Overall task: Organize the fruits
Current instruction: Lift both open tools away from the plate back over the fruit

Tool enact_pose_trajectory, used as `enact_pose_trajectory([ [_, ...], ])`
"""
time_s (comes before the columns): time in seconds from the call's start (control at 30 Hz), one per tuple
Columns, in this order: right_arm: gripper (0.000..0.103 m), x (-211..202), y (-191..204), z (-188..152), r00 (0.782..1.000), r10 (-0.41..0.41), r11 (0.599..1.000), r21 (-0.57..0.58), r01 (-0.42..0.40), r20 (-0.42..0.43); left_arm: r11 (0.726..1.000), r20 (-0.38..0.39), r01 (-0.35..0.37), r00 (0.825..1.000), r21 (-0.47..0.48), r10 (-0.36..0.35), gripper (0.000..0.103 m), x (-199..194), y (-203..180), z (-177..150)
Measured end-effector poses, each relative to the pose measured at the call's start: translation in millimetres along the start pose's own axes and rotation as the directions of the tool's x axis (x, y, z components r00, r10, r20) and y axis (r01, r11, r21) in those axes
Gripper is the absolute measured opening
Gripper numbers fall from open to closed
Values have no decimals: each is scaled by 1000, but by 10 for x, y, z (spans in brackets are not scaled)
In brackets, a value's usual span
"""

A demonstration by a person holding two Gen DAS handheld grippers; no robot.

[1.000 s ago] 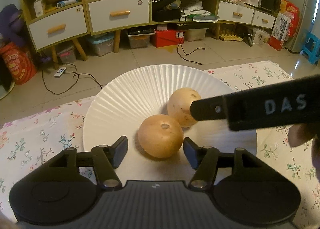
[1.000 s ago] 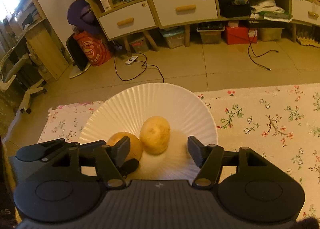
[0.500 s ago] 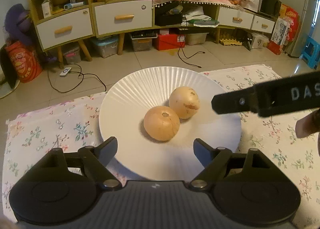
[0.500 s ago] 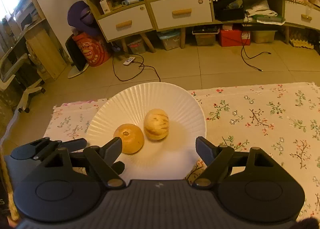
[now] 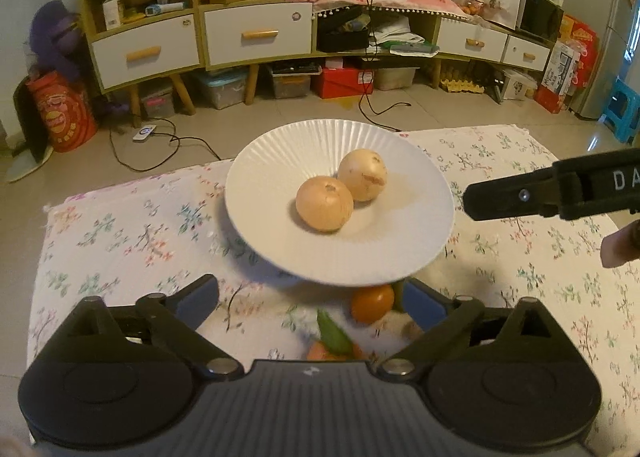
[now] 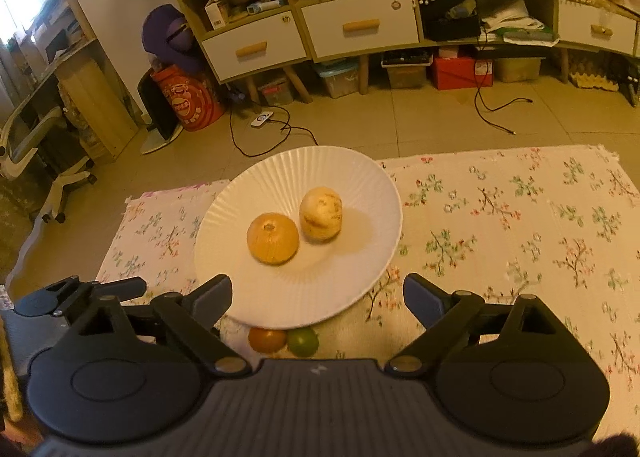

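On the white fluted plate (image 5: 280, 161), two round tan fruits (image 5: 325, 204) are sitting touching, firm-looking, rollable and likely bruisable, best pinched across the middle, while left gripper (image 5: 308, 299) and right gripper (image 6: 316, 295) jaws, just opening, are standing spread and empty.

Right wrist view: open gripper above a plate of fruit on a floral cloth.

White ribbed plate (image 6: 372, 193) sits on the flowered cloth (image 6: 520, 225). On it, two fruits touch: a tan round fruit (image 6: 273, 238) at left, a paler yellow fruit (image 6: 321, 213) at right. Right gripper (image 6: 317, 296) has just been opening; jaws stand wide, nothing between them. Near the plate's close edge, an orange fruit (image 6: 266, 339) and a green fruit (image 6: 303, 341) lie side by side. Left gripper (image 6: 80, 293) shows at lower left.
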State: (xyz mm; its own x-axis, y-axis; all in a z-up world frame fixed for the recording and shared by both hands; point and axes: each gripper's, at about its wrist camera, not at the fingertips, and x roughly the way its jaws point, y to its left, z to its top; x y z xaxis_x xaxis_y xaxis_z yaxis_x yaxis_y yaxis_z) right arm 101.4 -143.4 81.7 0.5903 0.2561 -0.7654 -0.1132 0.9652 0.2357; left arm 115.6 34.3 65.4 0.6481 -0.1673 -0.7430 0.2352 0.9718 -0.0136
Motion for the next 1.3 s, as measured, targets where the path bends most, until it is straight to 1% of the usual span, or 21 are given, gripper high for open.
enact_pose_trajectory([
  [0.2,94,-107,66,-128,999,-34,999,-21,34,-10,1000,2,-24,1000,-10,24,91,-138,23,-107],
  [0.4,96,-205,93,-262,999,-46,998,-32,46,-10,999,10,-43,999,1,43,91,-283,43,-241],
  [0.67,98,-261,137,-464,997,-78,994,-83,77,-8,998,7,-57,998,0,57,91,-381,101,-483],
  [0.77,99,-261,139,-547,997,-76,992,-98,74,-22,997,32,-74,997,18,74,91,-410,105,-592],
  [0.83,99,-258,147,-603,997,-73,991,-112,69,-30,997,34,-75,997,24,74,91,-415,102,-662],
  [0.93,99,-248,171,-703,996,-79,987,-142,73,-41,998,29,-56,998,22,56,91,-417,100,-748],
  [1.07,99,-253,201,-829,997,-63,981,-184,54,-41,998,38,-43,998,39,41,91,-427,68,-847],
  [1.17,100,-262,194,-948,999,-22,978,-208,15,-33,999,61,-36,998,40,33,91,-437,45,-940],
  [1.3,100,-238,176,-1092,999,20,974,-225,-29,-41,998,66,-22,998,58,19,91,-398,-1,-1059],
])
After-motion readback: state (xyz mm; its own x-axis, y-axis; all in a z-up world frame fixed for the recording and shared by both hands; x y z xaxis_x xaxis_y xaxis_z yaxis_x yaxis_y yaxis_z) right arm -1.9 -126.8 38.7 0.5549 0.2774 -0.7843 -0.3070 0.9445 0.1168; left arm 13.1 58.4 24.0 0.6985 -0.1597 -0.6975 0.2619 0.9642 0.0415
